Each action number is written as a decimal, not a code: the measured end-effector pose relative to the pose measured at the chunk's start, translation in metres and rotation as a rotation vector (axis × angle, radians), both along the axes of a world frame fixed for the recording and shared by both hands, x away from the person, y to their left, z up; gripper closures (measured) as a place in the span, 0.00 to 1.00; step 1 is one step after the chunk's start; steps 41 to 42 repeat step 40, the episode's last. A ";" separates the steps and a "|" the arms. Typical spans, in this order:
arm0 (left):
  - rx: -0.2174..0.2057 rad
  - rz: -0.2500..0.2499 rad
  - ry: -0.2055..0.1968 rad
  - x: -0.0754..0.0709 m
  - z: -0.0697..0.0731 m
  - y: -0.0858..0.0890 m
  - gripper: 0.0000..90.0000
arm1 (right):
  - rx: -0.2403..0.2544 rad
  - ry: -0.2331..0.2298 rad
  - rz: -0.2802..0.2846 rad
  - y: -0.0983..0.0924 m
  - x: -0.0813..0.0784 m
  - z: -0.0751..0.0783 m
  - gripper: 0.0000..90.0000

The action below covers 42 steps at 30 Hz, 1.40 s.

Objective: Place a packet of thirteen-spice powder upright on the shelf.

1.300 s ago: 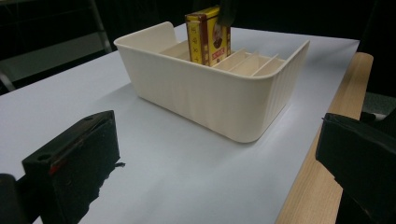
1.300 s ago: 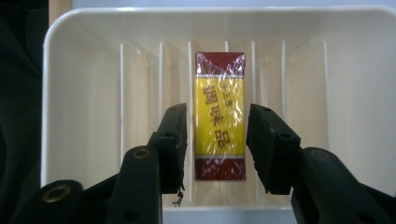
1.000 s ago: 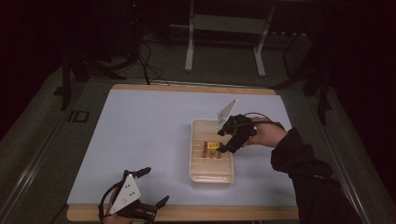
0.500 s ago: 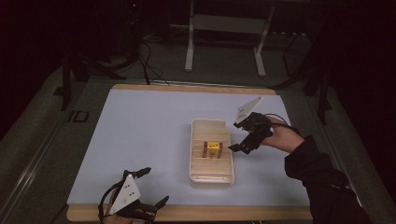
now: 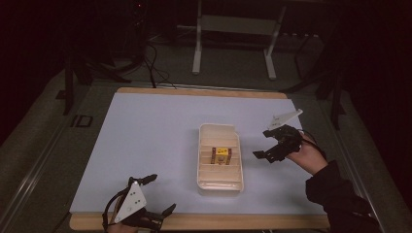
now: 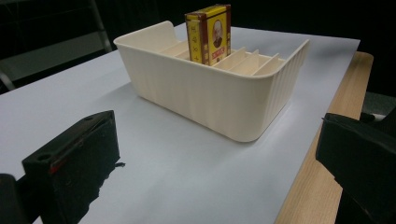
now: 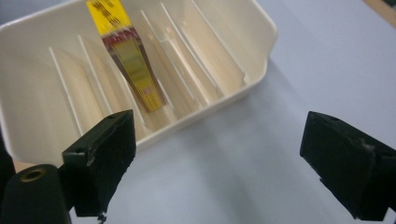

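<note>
right gripper (image 5: 265, 145) hovering just beside the right side of the cream tray (image 5: 206, 182), jaws spread wide and holding nothing — having just been opening, nothing between them. seen along its own jaws in the right gripper view, only pale blue table cover (image 7: 299, 60) between the two black fingers (image 7: 100, 154), with the tray's corner just ahead and to the left.

inside the tray, a small yellow-and-red box (image 5: 221, 155) standing upright on its edge in one of the middle slots between the thin dividers, top poking above the rim. from the left gripper view, the box (image 6: 208, 32) clearly upright, portrait label facing out, leaning neither way much.

left gripper (image 5: 160, 196) parked near the front edge of the table (image 5: 194, 223), well apart from the tray — jaws spread, nothing held. in its own view, black fingers (image 6: 74, 163) low at either side, bare cover between them, tray (image 6: 210, 98) ahead.

person's right hand (image 5: 311, 155) and dark sleeve (image 5: 340, 194) at the lower right in the high view.
</note>
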State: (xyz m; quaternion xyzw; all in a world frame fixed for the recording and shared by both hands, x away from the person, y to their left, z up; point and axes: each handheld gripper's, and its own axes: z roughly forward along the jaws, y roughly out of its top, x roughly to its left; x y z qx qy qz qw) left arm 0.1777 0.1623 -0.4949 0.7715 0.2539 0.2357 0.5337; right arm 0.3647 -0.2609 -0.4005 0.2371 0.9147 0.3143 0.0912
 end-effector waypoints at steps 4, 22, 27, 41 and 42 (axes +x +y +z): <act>0.000 0.000 -0.001 0.000 0.000 0.000 0.00 | -0.026 -0.015 -0.056 -0.005 -0.007 -0.016 0.12; 0.004 -0.005 -0.002 -0.001 0.000 0.000 0.00 | 0.162 -0.071 -0.256 -0.045 -0.046 -0.060 0.14; 0.002 -0.004 -0.001 -0.001 0.000 0.000 0.00 | 0.183 -0.078 -0.308 -0.058 -0.054 -0.066 0.14; 0.005 -0.009 -0.003 -0.001 0.001 -0.001 0.00 | 0.210 -0.104 -0.336 -0.069 -0.060 -0.071 0.14; 0.005 -0.009 -0.003 -0.001 0.001 -0.001 0.00 | 0.210 -0.104 -0.336 -0.069 -0.060 -0.071 0.14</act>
